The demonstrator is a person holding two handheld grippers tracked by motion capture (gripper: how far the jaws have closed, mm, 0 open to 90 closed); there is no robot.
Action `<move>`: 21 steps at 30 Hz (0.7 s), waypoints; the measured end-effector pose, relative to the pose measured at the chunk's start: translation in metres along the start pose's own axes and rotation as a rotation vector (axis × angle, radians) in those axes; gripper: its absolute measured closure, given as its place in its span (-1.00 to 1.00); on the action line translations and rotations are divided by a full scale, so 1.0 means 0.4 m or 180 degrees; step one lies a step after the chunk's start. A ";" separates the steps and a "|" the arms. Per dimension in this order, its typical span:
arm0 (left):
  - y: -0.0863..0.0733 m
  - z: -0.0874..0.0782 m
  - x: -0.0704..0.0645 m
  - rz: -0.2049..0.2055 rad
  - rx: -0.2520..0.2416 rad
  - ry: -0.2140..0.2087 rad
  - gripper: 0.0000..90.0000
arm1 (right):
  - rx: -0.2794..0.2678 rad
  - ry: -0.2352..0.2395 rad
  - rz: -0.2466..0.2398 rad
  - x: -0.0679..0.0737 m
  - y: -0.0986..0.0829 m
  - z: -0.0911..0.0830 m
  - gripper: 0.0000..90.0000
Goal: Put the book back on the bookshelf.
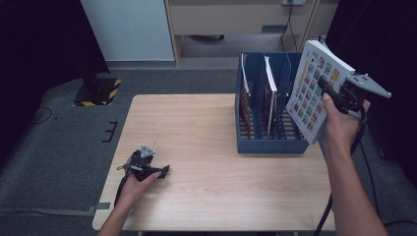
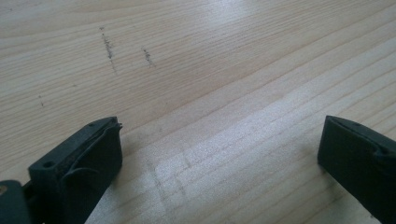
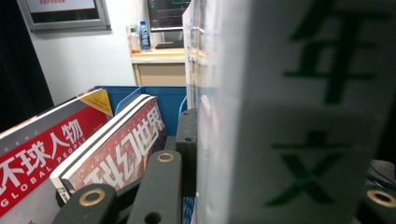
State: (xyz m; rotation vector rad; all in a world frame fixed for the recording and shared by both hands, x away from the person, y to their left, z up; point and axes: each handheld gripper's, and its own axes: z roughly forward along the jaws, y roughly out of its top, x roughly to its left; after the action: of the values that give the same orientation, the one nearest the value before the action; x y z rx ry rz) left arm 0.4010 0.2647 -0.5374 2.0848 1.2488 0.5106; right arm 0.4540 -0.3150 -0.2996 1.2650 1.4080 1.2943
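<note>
the right gripper point(image 1: 328, 91) holds a thick white book point(image 1: 314, 83) up in the air, tilted, just above and to the right of the blue file rack point(image 1: 268, 142) at the table's far right. its jaws are clamped on the book, one jaw flat against the cover in the right gripper view and the other on the far side. the book looks stiff and fairly heavy for a one-handed pinch, with a glossy cover that could slide (a hold near the spine and close to the middle would likely keep it from swinging). two magazines point(image 3: 112, 144) already stand in the rack's left compartments; the right one looks free. the left gripper point(image 1: 162, 171) rests low on the wooden table point(image 1: 196, 128), jaws spread wide with nothing between them.
</note>
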 end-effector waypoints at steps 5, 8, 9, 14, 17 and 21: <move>0.000 0.000 0.000 0.0000 0.0000 0.0001 -1.00 | -0.0009 0.0007 -0.0003 0.012 0.003 0.015 0.64; 0.000 0.000 0.000 0.0000 0.0000 0.0000 -1.00 | 0.0007 0.0010 -0.0036 0.020 0.003 0.027 0.64; 0.000 0.000 0.000 0.0000 0.0000 0.0000 -1.00 | 0.0010 0.0008 -0.0035 0.021 0.002 0.032 0.64; 0.000 0.000 0.000 -0.0001 0.0000 0.0000 -1.00 | 0.0020 -0.0010 -0.0023 0.020 -0.003 0.052 0.64; 0.000 0.000 0.000 -0.0001 0.0000 0.0000 -1.00 | 0.0031 -0.0010 -0.0025 0.016 -0.004 0.062 0.64; 0.000 0.000 0.000 -0.0002 -0.0001 0.0001 -1.00 | 0.0017 -0.0049 -0.0003 0.010 -0.007 0.078 0.64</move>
State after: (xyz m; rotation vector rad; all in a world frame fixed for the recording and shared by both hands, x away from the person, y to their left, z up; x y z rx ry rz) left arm 0.4011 0.2646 -0.5374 2.0841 1.2494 0.5107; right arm 0.4836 -0.3057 -0.3065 1.2752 1.4019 1.2785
